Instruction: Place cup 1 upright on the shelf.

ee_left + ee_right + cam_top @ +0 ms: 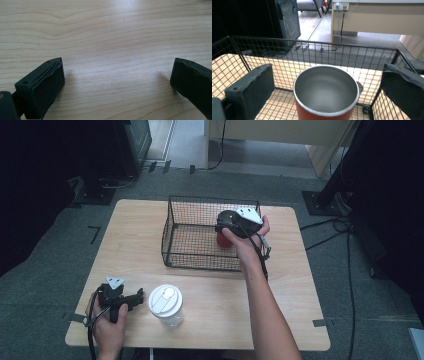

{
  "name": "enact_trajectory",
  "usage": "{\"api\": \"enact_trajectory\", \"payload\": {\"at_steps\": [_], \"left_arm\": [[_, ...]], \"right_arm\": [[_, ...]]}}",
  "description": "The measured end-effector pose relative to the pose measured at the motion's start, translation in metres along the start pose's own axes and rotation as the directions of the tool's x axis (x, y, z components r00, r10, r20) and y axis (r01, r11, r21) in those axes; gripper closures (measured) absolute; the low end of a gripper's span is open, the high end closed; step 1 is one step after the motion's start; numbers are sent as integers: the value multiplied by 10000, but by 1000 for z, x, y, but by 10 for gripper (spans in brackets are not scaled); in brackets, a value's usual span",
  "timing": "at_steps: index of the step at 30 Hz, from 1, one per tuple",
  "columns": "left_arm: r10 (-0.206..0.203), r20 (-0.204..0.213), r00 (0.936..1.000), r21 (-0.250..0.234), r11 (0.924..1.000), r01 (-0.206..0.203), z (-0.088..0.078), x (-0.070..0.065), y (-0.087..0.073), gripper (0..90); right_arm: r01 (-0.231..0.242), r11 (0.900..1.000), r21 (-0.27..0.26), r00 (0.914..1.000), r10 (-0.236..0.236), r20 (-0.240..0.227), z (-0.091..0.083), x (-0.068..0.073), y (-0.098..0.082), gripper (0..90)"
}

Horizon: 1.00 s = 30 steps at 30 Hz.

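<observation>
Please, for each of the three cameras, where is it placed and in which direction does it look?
High view: above the person's side, facing forward and down on the table; both forearms and hands show.
Left gripper view: on the left gripper, facing bare wood; its open jaws show.
Right gripper view: on the right gripper, facing into the wire basket; open jaws flank the red cup.
Shared: high and right gripper views show basket and cup.

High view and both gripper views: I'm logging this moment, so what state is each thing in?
Red cup: upright in the basket, empty, not gripped.
Wire basket: upright on the table, open top.
Clear jar: upright on the table, white lid on.
Right gripper: open, jaws either side of the cup.
Left gripper: open, nothing between its jaws, beside the jar.
</observation>
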State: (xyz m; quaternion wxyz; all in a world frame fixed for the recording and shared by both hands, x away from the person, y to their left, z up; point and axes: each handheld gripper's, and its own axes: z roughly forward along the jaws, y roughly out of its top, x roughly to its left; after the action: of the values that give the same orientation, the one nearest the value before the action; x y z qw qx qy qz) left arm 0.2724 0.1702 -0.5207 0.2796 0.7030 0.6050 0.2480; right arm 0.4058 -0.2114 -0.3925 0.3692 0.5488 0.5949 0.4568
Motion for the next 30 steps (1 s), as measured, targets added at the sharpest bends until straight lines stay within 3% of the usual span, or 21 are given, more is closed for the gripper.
{"api": "enact_trajectory", "payload": {"at_steps": [5, 9, 30], "left_arm": [[0, 1, 10000, -8, 10000, 0, 0, 0, 0, 0], [2, 0, 10000, -9, 10000, -2, 0, 0, 0, 0], [-4, 0, 10000, -11, 10000, 4, 0, 0, 0, 0]], "right_arm": [[208, 9998, 81, 9997, -207, -107, -15, 0, -4, 0], [280, 9996, 71, 9986, -277, -462, -26, 0, -8, 0], [445, 9990, 33, 9901, -437, -1337, -81, -2, -32, 0]]}}
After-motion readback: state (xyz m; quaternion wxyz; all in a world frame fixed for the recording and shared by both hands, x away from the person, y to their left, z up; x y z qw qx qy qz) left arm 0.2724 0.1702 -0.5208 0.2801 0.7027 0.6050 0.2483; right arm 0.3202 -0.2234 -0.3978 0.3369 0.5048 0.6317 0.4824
